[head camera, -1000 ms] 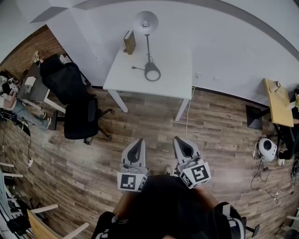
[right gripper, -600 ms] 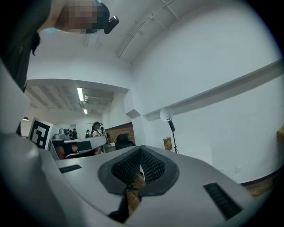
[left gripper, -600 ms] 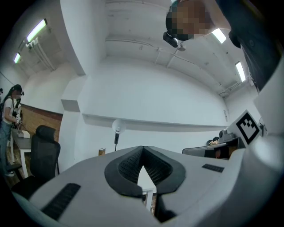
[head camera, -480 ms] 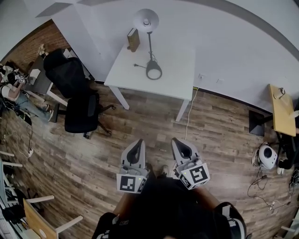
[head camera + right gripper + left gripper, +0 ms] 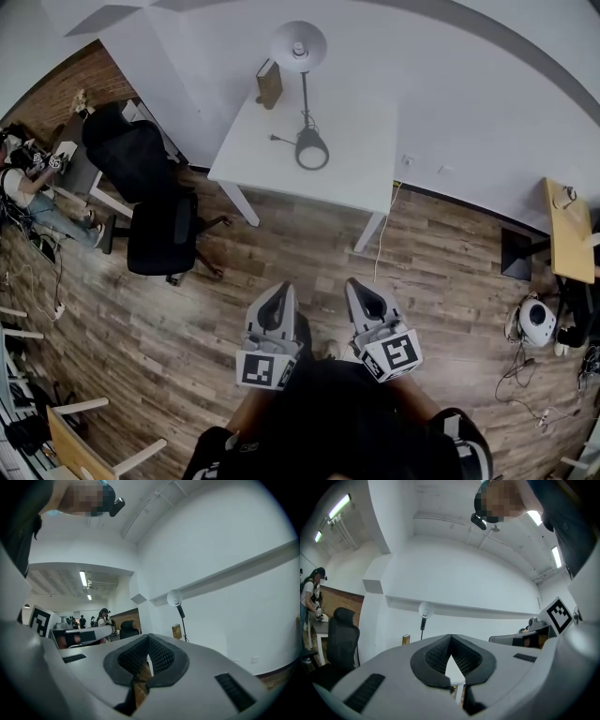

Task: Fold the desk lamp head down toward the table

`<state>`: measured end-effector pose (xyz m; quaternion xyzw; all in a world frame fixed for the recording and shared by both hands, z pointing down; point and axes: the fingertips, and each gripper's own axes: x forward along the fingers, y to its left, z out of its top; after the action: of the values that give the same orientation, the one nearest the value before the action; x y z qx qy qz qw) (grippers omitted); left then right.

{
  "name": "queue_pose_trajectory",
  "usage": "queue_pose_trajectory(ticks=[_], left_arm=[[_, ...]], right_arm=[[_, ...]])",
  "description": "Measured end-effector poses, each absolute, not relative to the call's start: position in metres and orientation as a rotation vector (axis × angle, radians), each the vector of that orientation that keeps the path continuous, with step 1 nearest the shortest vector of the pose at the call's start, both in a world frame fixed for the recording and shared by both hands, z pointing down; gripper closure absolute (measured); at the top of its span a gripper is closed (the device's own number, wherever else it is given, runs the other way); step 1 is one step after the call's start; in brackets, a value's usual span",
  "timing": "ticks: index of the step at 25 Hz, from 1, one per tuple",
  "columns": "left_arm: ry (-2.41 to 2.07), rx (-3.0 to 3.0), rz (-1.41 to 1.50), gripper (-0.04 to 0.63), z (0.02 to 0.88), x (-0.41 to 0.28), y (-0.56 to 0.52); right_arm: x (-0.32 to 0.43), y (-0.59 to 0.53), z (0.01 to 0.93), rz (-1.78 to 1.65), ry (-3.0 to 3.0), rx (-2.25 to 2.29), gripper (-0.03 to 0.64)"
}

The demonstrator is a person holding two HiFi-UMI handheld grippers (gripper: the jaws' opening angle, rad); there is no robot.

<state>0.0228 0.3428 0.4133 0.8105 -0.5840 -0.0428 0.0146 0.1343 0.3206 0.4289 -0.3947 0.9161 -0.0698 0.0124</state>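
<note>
A white surface stands against the wall, well apart from the person across the wood floor. The left gripper and right gripper are held level, side by side, pointing toward it, each with jaws pressed together and empty. The desk lamp stands upright at the surface's far side: round dark base, thin stem, pale round head on top.

A black office chair stands on the wood-plank floor, with a person at the far left edge. A brown book stands upright near the white wall
</note>
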Motion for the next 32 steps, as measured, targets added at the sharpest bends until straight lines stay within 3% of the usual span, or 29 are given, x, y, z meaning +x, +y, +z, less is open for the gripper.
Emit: queue_pose_trajectory(ticks=[19,32], left_arm=[[-1.72,2.566,-0.23,0.572,0.399,-0.111,0.181],[-1.666,2.567,-0.185,0.572,0.417,-0.131,0.095]], right_arm=[[0.011,0.162,0.407,-0.144,2.817,-1.385,0.606],[-0.003,0.07,0.412,-0.169,2.774,-1.454,0.606]])
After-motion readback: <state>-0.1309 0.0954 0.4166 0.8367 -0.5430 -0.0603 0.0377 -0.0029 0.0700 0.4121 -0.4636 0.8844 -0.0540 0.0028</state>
